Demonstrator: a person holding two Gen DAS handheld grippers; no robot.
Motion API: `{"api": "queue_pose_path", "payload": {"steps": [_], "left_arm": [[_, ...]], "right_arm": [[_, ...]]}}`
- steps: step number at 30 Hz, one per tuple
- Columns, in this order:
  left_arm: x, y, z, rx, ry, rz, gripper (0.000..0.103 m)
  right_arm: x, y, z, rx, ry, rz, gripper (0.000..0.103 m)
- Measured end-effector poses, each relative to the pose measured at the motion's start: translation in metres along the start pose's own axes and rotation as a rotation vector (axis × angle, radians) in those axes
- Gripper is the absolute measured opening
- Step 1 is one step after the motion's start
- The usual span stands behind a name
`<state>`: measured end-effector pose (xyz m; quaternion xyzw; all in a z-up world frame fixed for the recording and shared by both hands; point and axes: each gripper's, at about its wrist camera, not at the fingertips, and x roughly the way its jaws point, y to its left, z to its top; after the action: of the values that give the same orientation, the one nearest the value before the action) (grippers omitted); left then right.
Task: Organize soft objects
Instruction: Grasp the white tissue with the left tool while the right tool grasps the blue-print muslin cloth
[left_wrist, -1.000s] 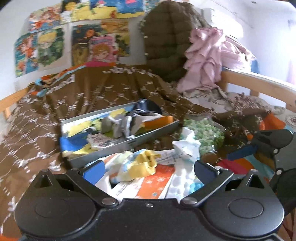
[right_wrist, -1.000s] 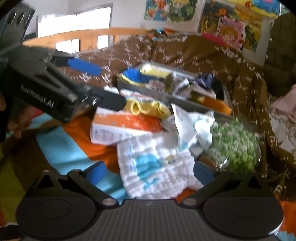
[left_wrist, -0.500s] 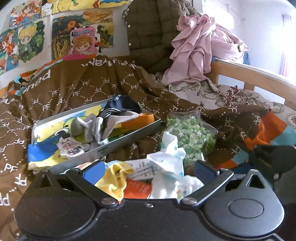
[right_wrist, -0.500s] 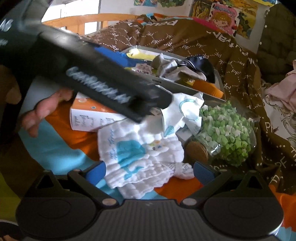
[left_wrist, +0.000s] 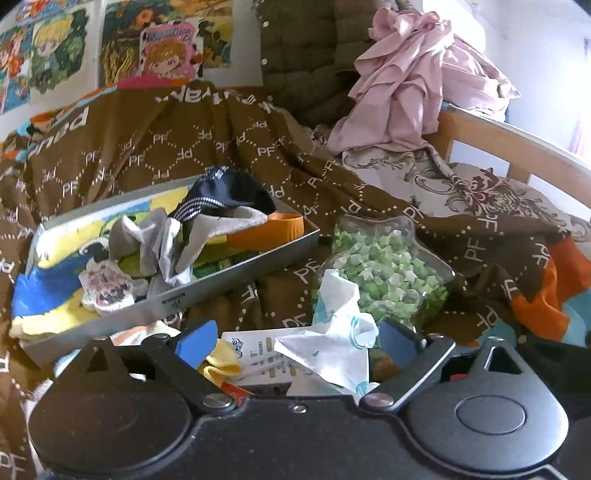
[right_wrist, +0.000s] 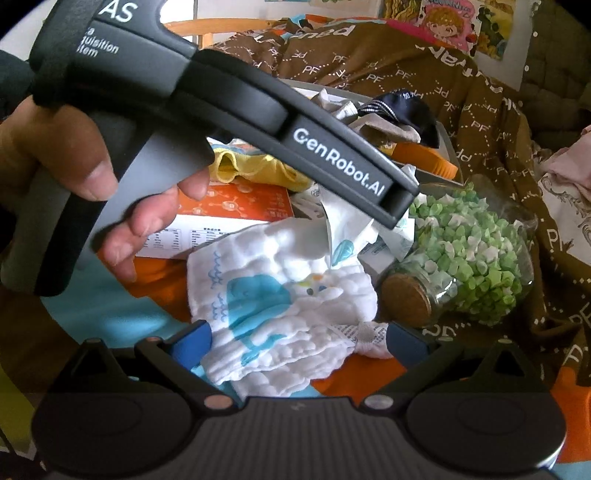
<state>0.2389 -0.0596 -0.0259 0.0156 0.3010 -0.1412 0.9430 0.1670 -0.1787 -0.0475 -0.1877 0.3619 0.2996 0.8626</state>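
The left gripper (left_wrist: 297, 341) stands wide open, its blue fingertips (left_wrist: 195, 341) spread to either side of a crumpled white cloth (left_wrist: 332, 343) with pale blue print, which lies on a small printed card box (left_wrist: 258, 356); I cannot tell whether either fingertip touches it. A soft yellow cloth (left_wrist: 221, 363) bunches just beside the left fingertip. Beyond sits a shallow grey metal tray (left_wrist: 236, 273) heaped with limp socks and rags: grey, navy with white stripes, an orange band. To its right a clear glass jar (left_wrist: 388, 266) lies on its side, packed with tiny green and white folded stars.

The right gripper (right_wrist: 297, 341) is also spread open, over a puckered white muslin cloth (right_wrist: 280, 314) printed with a blue whale, lying flat between its fingertips on orange and blue bedding. The jar's round cork stopper (right_wrist: 406, 297) faces this camera. The left tool's black body, held in the left hand (right_wrist: 74, 162), crosses the view and hides much of the tray and the orange carton (right_wrist: 236, 206). A brown patterned blanket (left_wrist: 147, 147) covers the bed behind.
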Motion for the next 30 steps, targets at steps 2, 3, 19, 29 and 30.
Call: {"api": "queue_pose_path", "payload": {"steps": [2,3,19,29,30], "left_arm": [[0.004,0.003,0.000,-0.015,0.005,-0.005,0.089],[0.006,0.004,0.000,-0.020,0.008,-0.004,0.085],[0.011,0.031,-0.008,-0.165,0.001,0.033,0.048],[-0.003,0.044,-0.013,-0.226,-0.015,0.041,0.047],[-0.005,0.043,-0.013,-0.226,-0.016,0.040,0.047]], "right_arm": [[0.004,-0.001,0.000,0.009,0.009,0.007,0.102],[0.006,-0.002,0.000,0.013,0.013,0.008,0.103],[0.015,-0.008,-0.002,0.052,0.005,-0.010,0.103],[0.019,-0.012,-0.003,0.103,-0.010,-0.005,0.094],[0.019,-0.014,-0.003,0.114,-0.011,-0.006,0.089]]}}
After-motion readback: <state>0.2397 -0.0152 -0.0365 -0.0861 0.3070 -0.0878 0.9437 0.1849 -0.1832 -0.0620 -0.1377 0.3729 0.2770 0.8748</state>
